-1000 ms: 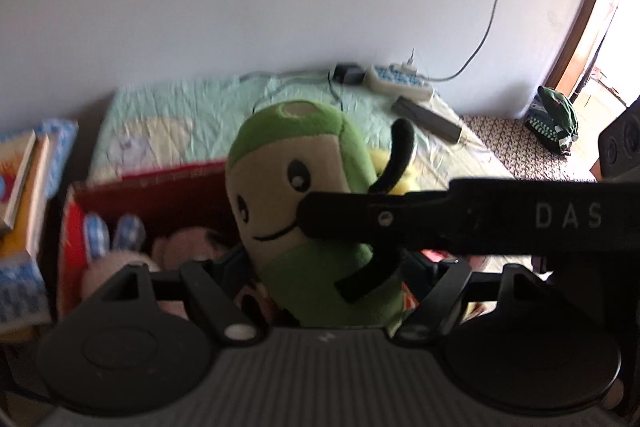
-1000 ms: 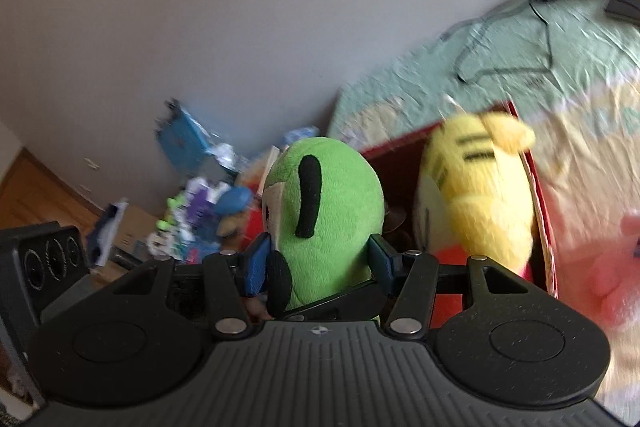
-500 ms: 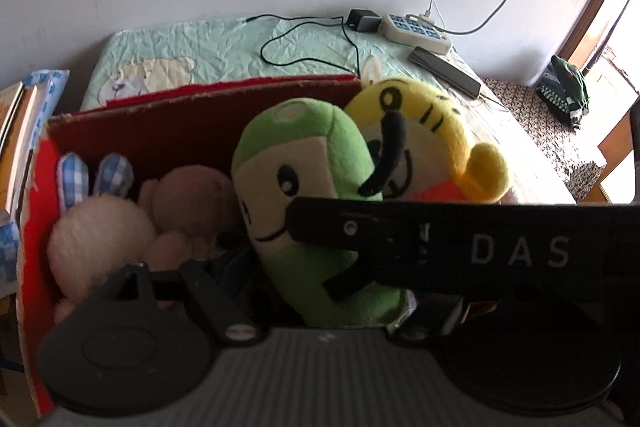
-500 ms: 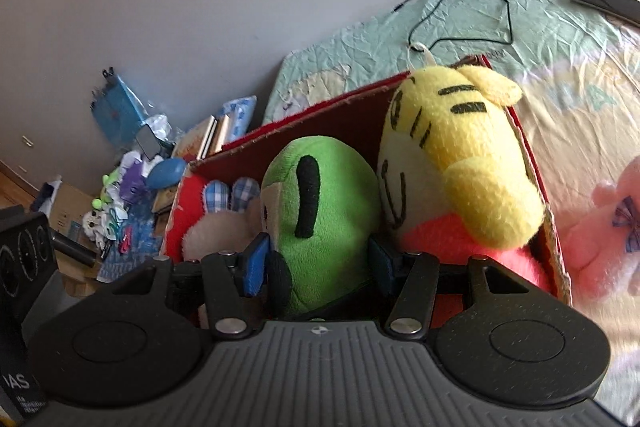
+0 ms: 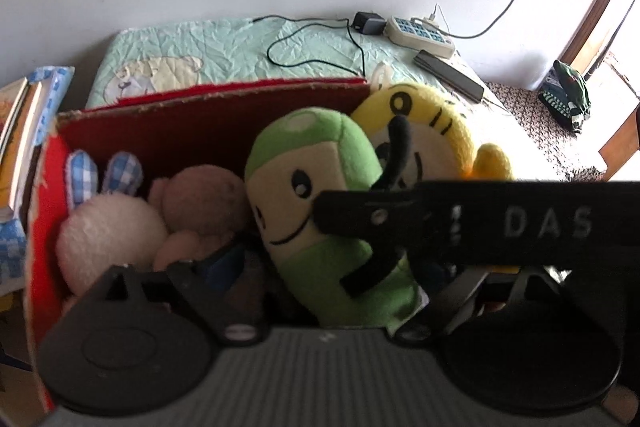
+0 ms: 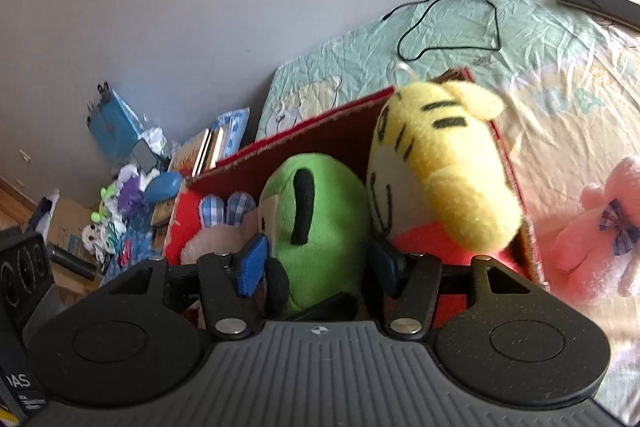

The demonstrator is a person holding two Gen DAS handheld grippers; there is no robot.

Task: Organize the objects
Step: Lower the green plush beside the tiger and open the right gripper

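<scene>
The green plush toy with the cream face (image 6: pixel 320 223) is down in the red cardboard box (image 6: pixel 304 131) now, wedged between the yellow striped plush tiger (image 6: pixel 452 183) on its right and the white bunny with blue checked ears (image 5: pixel 108 227) on its left. Both tongs are letting go. The right gripper (image 6: pixel 316 263) has its blue pads either side of the green toy and its jaws are opening; whether the pads have come clear of the plush I cannot tell. The left gripper (image 5: pixel 332 291) is opening too, the toy standing between its fingers, which look well off it.

A second ago the toy was held up above the box rim; it has since sunk in beside the tiger, and the grip has loosened.

Left to do, I'd say: a pink plush bear with a checked bow (image 6: pixel 600 223) lies on the bedsheet right of the right gripper, outside the box.
</scene>
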